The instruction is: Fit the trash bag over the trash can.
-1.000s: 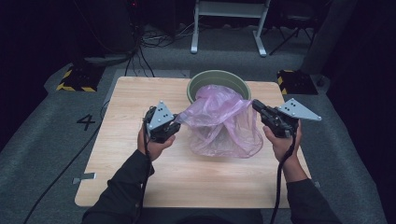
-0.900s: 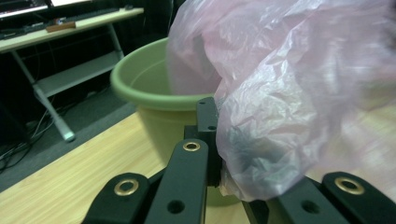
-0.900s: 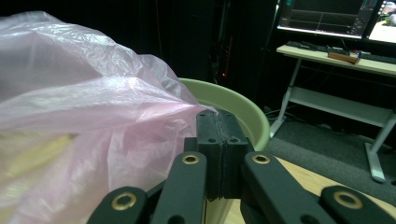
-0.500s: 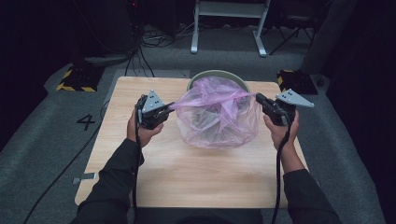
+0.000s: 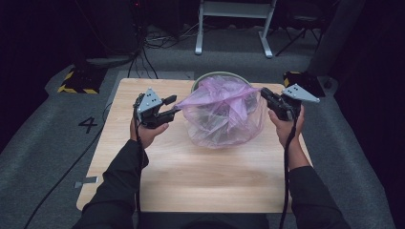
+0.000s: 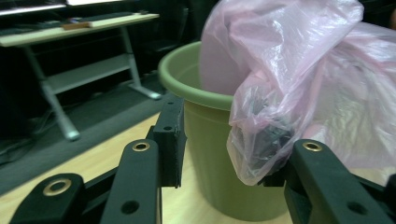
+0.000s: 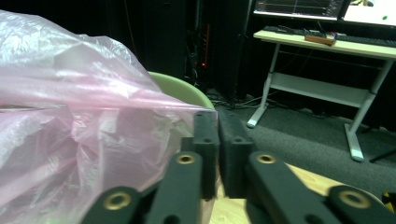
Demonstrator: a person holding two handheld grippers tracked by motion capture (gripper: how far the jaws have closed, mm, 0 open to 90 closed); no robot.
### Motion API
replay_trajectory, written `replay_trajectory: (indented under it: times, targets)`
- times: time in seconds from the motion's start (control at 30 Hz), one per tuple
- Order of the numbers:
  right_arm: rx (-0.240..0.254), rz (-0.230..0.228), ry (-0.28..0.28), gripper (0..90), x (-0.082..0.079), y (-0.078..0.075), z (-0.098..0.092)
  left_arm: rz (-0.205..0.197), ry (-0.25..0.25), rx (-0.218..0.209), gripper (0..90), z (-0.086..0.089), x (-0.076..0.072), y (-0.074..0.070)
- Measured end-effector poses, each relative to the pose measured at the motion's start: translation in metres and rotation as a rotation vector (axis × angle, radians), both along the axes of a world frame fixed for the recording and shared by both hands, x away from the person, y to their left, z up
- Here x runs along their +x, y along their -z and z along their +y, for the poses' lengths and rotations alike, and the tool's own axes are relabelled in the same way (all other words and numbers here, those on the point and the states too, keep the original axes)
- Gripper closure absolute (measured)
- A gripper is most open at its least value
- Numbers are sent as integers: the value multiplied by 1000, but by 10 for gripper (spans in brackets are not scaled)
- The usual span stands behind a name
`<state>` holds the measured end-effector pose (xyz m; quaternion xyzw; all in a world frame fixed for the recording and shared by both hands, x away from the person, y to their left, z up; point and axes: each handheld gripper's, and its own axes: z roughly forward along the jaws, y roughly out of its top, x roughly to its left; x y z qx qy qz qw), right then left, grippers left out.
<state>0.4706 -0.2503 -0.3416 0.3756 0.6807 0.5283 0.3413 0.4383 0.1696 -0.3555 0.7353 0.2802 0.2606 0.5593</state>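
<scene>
Up above, the pink bag (image 5: 222,114) drapes over a green bin (image 5: 210,78) at the far middle of the table (image 5: 191,176). The left gripper (image 5: 171,109) sits at the bag's left edge, the right gripper (image 5: 265,94) at its right edge. Along the left gripper's jaws, they have just been opening and stand apart, with a fold of bag (image 6: 280,93) hanging over one jaw and the bin (image 6: 210,154) just behind. Along the right gripper (image 7: 217,116), the jaws stand nearly together with the bag's (image 7: 79,116) edge pinched between them, the film pulled taut.
</scene>
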Motion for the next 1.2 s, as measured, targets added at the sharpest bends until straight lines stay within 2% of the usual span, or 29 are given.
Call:
replay_trajectory:
  times: [0.03, 0.07, 0.1, 0.13, 0.17, 0.23, 0.3, 0.33, 0.4, 0.43, 0.47, 0.5, 0.53, 0.6, 0.67, 0.73, 0.8, 0.87, 0.9, 1.0, 1.1, 1.13, 1.2]
  targets:
    - [-3, -4, -9, 830, 1, -2, 1, -2, 12, -3, 614, 0, 1, -1]
    - [-9, -5, -15, 801, 1, -4, 2, -10, -2, 9, 636, 0, 2, -4]
    - [-25, -10, -19, 741, 1, -6, 4, -12, -3, 8, 622, 0, 2, -6]
    - [-31, -11, -22, 709, 2, -7, 5, -19, -8, 2, 590, 0, 4, -8]
    - [-40, -11, -20, 680, 2, -8, 6, -22, -37, 2, 540, -1, 5, -10]
    - [-63, 3, -26, 617, 6, -10, 9, -13, -40, -9, 425, -3, 8, -14]
    - [-75, 6, -36, 641, 8, -10, 10, -18, -49, -7, 372, -5, 9, -16]
    - [-87, 7, -40, 670, 9, -10, 11, -17, -39, -7, 378, -6, 11, -18]
    - [-102, 1, -56, 784, 12, -10, 12, -14, -28, 6, 467, -8, 13, -19]
    - [-107, 2, -62, 821, 14, -10, 13, -18, -21, 7, 609, -8, 15, -19]
    - [-111, 10, -61, 843, 16, -10, 14, -9, -2, 16, 693, -9, 19, -19]
    - [-112, 22, -61, 867, 19, -10, 15, -4, -14, 25, 813, -10, 22, -19]
    - [-114, 26, -56, 871, 21, -9, 16, 4, -20, 40, 877, -12, 28, -19]
    - [-107, 41, -37, 881, 26, -8, 17, 37, -10, 50, 897, -14, 38, -18]
    - [-81, 73, -20, 885, 33, -8, 16, 60, -39, 71, 898, -19, 47, -15]
    - [-80, 77, -5, 885, 36, -7, 16, 73, -42, 79, 899, -20, 52, -13]
    - [-66, 119, 30, 887, 46, -3, 14, 107, -46, 95, 899, -25, 64, -4]
    - [-49, 141, 26, 887, 50, 1, 12, 123, -47, 114, 899, -29, 69, 2]
    - [-50, 178, 26, 887, 55, 5, 11, 134, -48, 108, 900, -29, 71, 5]
    - [-43, 217, 26, 889, 62, 11, 10, 175, -46, 108, 900, -32, 80, 15]
    - [40, 247, -16, 895, 66, 18, 3, 195, -20, 98, 900, -35, 83, 23]
    - [55, 254, -30, 896, 67, 19, 1, 194, -10, 103, 900, -36, 83, 25]
    - [48, 260, -49, 900, 66, 22, 0, 192, 6, 106, 900, -37, 82, 28]
